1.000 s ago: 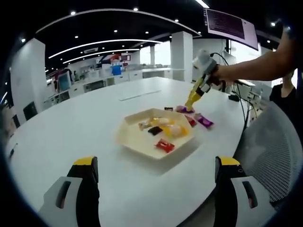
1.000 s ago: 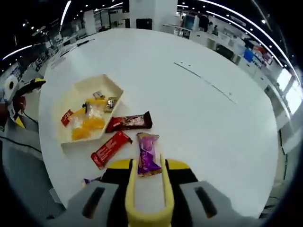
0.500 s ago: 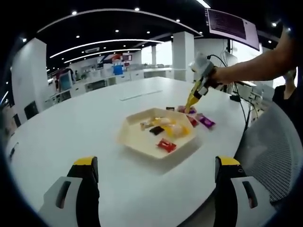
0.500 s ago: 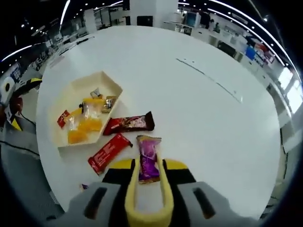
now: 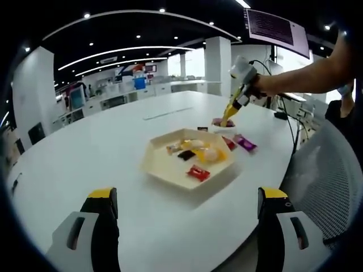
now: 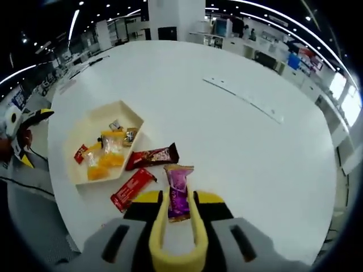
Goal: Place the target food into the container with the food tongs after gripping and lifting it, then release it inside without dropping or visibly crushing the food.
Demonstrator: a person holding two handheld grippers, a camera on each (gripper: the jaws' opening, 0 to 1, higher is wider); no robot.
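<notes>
A cream hexagonal tray [image 5: 164, 168] [image 6: 102, 118] on the white round table holds orange packets [image 6: 105, 156] and a small red one [image 5: 198, 173]. My right gripper [image 6: 177, 197] carries yellow food tongs [image 6: 158, 226] shut on a purple snack packet [image 6: 177, 190]. In the left gripper view those tongs [image 5: 231, 109], held by a person's hand, hang just above the table past the tray with the purple packet [image 5: 218, 121] at their tip. My left gripper [image 5: 188, 195] stands open near the table's front edge, nothing between its jaws.
Beside the tray lie a dark brown bar [image 6: 152, 157] and a red bar [image 6: 133, 189]; another purple packet [image 5: 245, 143] lies near them. A grey mesh chair [image 5: 332, 175] stands at the right. The table's edge [image 6: 62, 221] runs close to the tray.
The right gripper has risen with the purple packet held in the tongs, lifting it off the table beside the tray. The left gripper has stayed open and still.
</notes>
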